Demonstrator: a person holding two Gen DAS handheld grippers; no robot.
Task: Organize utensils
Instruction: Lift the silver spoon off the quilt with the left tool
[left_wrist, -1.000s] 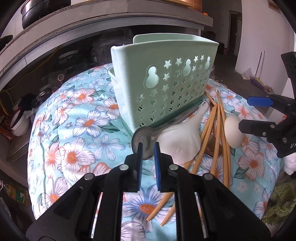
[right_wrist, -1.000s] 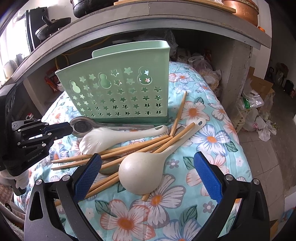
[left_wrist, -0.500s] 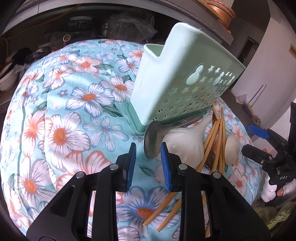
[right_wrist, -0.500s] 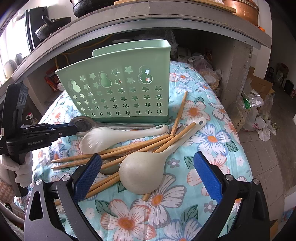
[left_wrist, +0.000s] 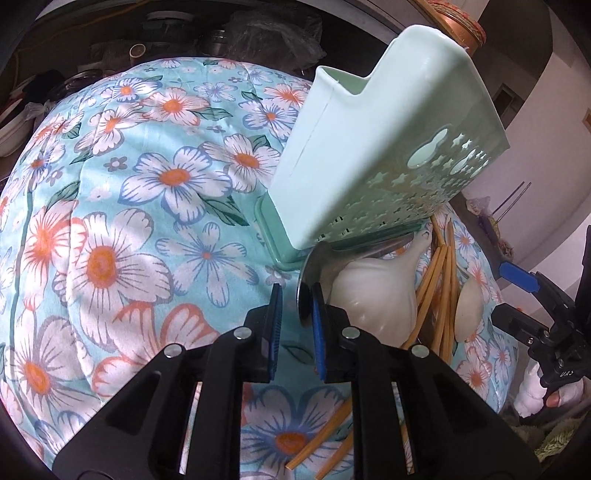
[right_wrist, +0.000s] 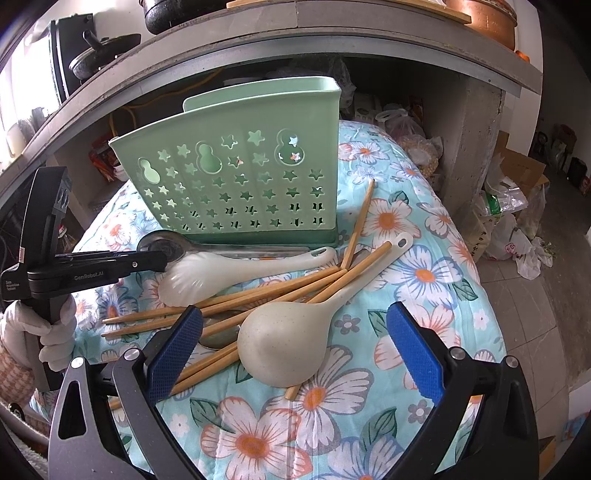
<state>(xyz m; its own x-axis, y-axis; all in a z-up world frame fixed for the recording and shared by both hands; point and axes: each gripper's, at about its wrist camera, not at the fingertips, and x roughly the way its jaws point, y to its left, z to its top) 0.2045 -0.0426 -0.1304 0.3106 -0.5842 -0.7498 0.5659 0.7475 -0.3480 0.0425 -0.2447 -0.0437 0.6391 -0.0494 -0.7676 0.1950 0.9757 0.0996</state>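
- Left gripper: jaws narrow and closing around rim of metal spoon; contact w/ pads not clear.
- Right gripper: jaws wide apart, nothing held, above round beige spoon.
- White spoon, chopsticks: on floral cloth, in front of green holder.

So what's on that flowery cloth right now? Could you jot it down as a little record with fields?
surface: floral cloth
holder: green utensil holder, upright, seemingly empty
loose utensils: metal spoon, white rice paddle, speckled ladle, wooden chopsticks, all in a heap before the holder
left hand-held gripper: jaws closing at the metal spoon's bowl edge, not yet gripping
right hand-held gripper: wide open above the ladle
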